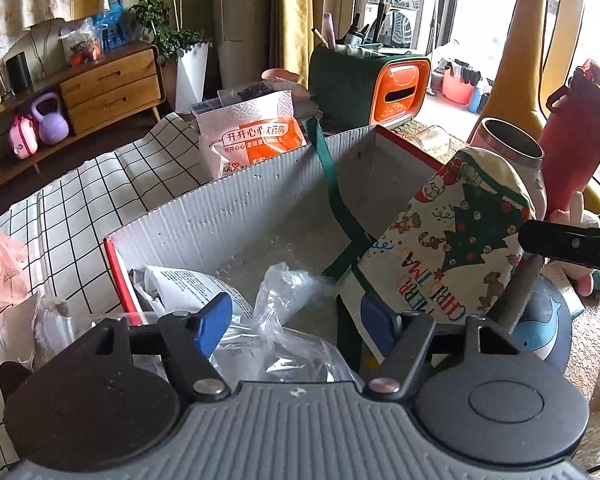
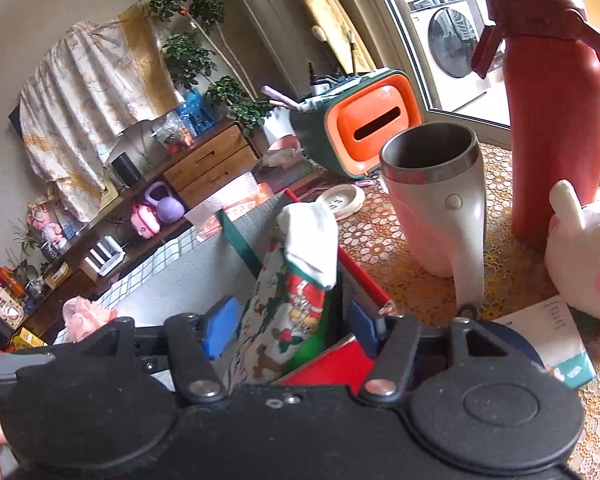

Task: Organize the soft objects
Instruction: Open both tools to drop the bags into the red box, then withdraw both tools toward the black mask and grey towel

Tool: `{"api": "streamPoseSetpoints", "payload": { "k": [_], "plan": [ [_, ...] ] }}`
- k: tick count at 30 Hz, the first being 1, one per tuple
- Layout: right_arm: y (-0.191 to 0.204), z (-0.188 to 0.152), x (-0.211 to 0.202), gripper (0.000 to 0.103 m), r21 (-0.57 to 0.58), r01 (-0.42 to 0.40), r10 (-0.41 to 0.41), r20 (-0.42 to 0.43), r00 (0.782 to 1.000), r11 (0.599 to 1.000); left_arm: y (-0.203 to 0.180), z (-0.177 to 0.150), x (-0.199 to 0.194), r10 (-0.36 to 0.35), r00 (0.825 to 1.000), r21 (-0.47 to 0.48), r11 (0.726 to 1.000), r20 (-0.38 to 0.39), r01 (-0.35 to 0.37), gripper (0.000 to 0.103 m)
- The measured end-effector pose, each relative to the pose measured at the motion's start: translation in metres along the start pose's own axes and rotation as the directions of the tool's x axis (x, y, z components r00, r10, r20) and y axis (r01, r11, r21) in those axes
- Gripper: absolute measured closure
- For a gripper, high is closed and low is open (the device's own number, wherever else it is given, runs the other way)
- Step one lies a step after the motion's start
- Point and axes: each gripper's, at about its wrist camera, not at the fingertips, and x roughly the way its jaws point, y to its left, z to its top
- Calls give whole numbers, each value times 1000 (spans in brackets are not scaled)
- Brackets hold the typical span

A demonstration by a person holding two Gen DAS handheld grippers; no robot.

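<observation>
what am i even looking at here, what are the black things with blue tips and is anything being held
There is no robot: a person carries two handheld two-finger grippers, each with a wide-angle camera looking along its blue-padded fingers. One picture is from the left gripper, the other from the right gripper. Both hover open over a grey corrugated box with red edges. Neither holds anything. A Christmas-print cloth bag with a green strap hangs over the box's edge, between the right gripper's open fingers. Inside the box lie crumpled clear plastic and printed paper. On the lace-covered table beside it stand a steel-rimmed white mug, a tall red bottle and a pink-and-white plush rabbit.
</observation>
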Motion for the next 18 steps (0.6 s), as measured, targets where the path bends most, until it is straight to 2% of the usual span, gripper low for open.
{"api": "streamPoseSetpoints", "payload": {
  "k": [9,11,18],
  "plan": [
    [31,-13,-18,38,-67,-51,49,-30,998,996,8,-14,-41,-7,999,-19,1000,49,8,32],
    [41,-17,-22,29,-87,-59,56,-35,998,994,11,-19,-52,-5,998,-26,1000,61,7,32],
    [80,-31,-37,23,-161,-117,109,-55,992,980,24,-37,-96,10,994,-38,999,110,-6,32]
  ]
}}
